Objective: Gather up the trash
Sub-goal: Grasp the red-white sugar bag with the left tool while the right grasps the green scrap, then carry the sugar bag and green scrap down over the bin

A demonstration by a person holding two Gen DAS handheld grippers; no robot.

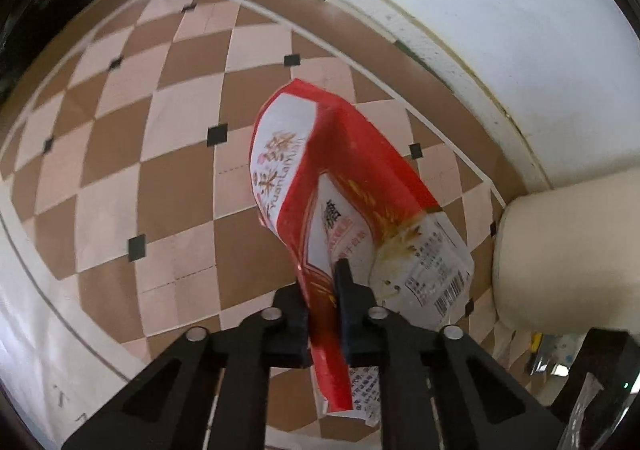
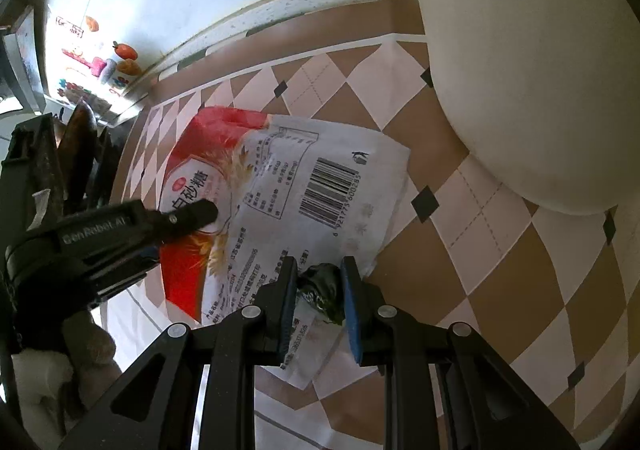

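Pinching bag (image 1: pixel 320 186) edge, L gripper (image 1: pixel 323 314) holds it above floor (image 1: pixel 120 170); R gripper (image 2: pixel 320 290) clamps dark wad (image 2: pixel 322 286). Risk: thin film slips out, bag drops.

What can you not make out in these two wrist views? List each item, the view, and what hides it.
- Small print on the red and white bag, left wrist view: crumpled folds.
- Dark crumpled scrap in the right gripper, right wrist view: mostly covered by fingers.
- Bag's lower edge, right wrist view: behind gripper.
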